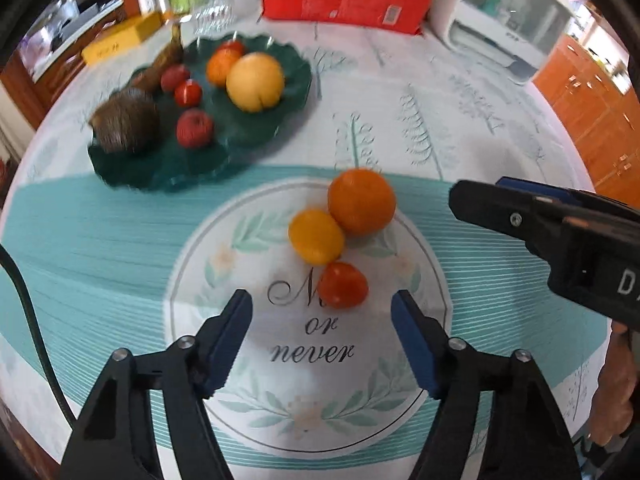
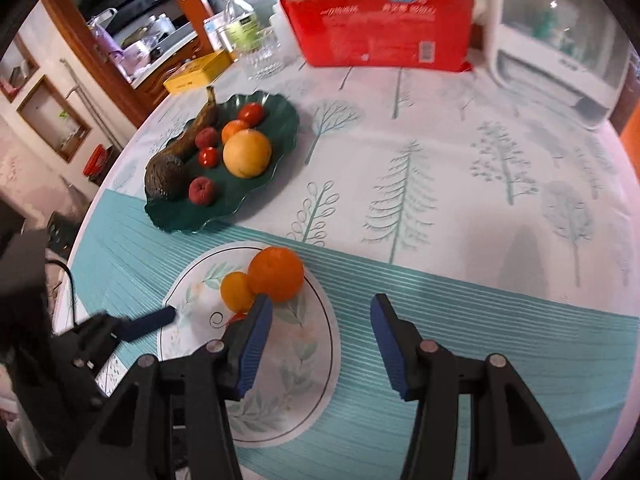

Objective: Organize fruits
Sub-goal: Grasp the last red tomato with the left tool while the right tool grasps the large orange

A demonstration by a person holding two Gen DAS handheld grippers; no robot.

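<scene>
Both blue-padded claws, left claw (image 1: 322, 306) and right claw (image 2: 322, 314), gape near a smooth round tomato (image 1: 343, 285).

left gripper (image 1: 322, 306): jaws apart, empty; right gripper (image 2: 320, 312): jaws apart, empty

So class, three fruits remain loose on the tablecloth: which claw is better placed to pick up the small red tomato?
Left. The tomato lies almost between the open left claw fingertips. The right claw, also open, points beside the fruits.

Three loose fruits (image 1: 316, 236), seven on one green plate (image 1: 296, 80), two grippers (image 1: 322, 308).
</scene>
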